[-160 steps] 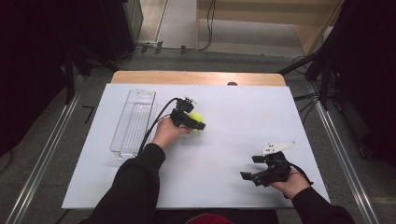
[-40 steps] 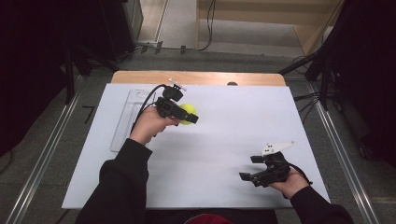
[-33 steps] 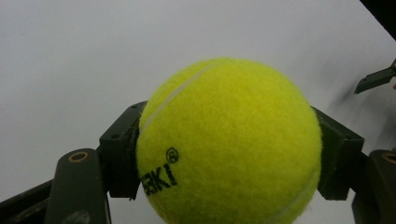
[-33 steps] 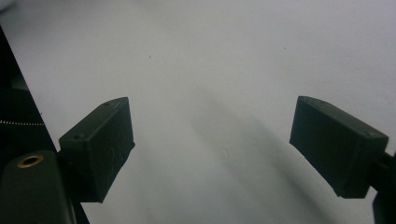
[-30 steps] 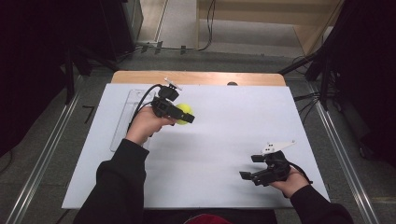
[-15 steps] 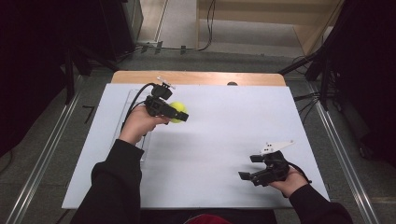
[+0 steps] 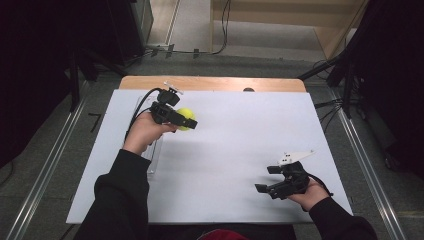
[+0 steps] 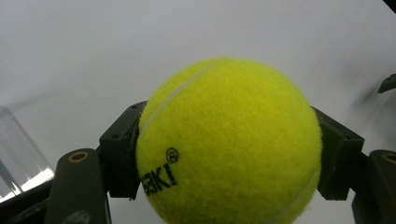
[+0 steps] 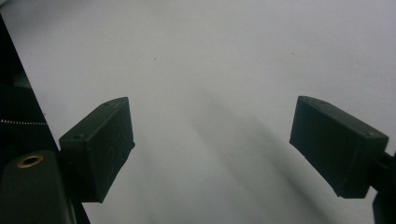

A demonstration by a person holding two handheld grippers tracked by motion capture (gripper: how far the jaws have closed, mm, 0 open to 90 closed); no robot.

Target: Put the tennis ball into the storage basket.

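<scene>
A white worktop (image 7: 235, 150) with a wooden strip along its far edge sits on a grey floor, with dark equipment to both sides.

A yellow tennis ball (image 7: 185, 119) is clamped between the jaws of the left gripper (image 7: 181, 120), lifted off the white surface. In the left gripper view the ball (image 8: 229, 144) bulges well past both jaws, one pressed against each flank; part of a black printed name shows low on the ball, the rest cut off by the jaw. The left hand (image 7: 145, 132) grips the tool with the forearm reaching forward and the jaws pointing toward the right side of the worktop.

Behind and below that hand lies a clear plastic tray (image 7: 152, 155), mostly covered by the sleeve and wrist; a glassy corner of it (image 8: 21, 154) appears beside the left jaw, too partial to tell its shape.

Well apart from the ball, the right gripper (image 7: 265, 179) sits low near the worktop's near edge, held by the right hand (image 7: 307, 192), jaws spread wide with nothing but bare white surface between them.
</scene>
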